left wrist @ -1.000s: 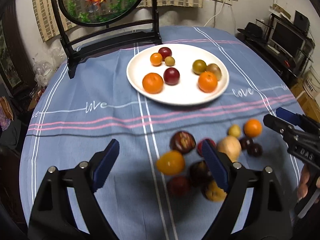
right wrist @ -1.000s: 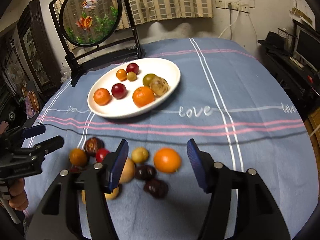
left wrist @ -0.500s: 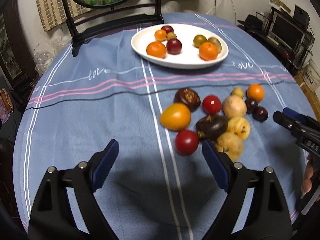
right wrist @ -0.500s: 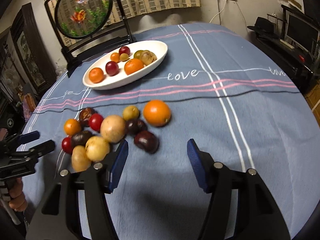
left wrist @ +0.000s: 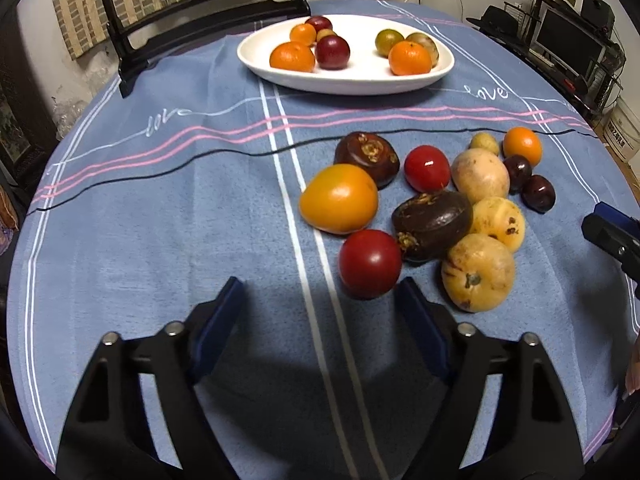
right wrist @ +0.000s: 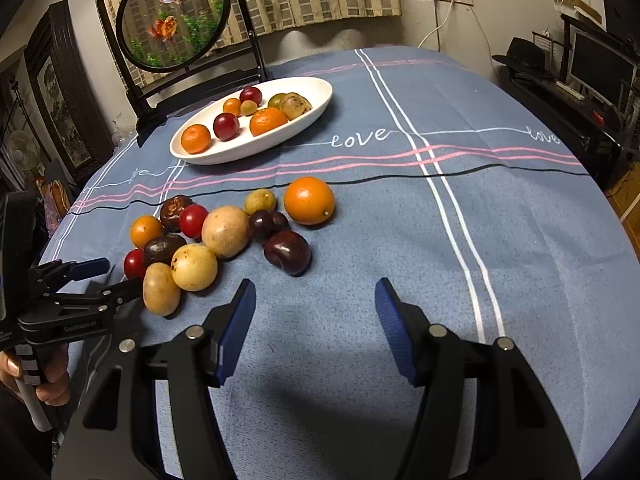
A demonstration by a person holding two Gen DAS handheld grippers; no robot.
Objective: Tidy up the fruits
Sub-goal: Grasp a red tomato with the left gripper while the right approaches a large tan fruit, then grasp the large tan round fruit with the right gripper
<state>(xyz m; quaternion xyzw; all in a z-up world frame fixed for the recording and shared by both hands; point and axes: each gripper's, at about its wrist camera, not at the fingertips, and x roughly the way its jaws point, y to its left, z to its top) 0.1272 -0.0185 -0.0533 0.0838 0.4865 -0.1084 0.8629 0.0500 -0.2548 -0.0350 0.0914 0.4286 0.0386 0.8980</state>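
I see a loose heap of fruit on the blue striped cloth of the bench (left wrist: 160, 208), and it is a mixed lot: a big glossy orange-yellow fruit (left wrist: 339, 198) at the left of the heap, two shiny red tomatoes (left wrist: 370, 263), two dark brown wrinkled fruits (left wrist: 433, 225) with scabby ends, three pale yellow speckled ones (left wrist: 478, 272), a small orange (right wrist: 309, 200), a little yellow-green fruit (right wrist: 260, 201) and two dark purple plums (right wrist: 287, 252). Most of them touch one another. Farther back stands a white oval plate (left wrist: 400, 80) already carrying three oranges, two dark red plums and a few small greenish and brownish fruits. My left claw (left wrist: 320, 312) is open with nothing between its blue pads, and its jaws have just been closing a little; the nearer red tomato lies just ahead of its right pad, a touch outside the gap, and the rest of the heap spreads up and to the right of it. My right claw (right wrist: 315, 316) is also open and empty, over bare cloth; the nearest plum sits just ahead of its left pad, with the heap spreading off to the left.
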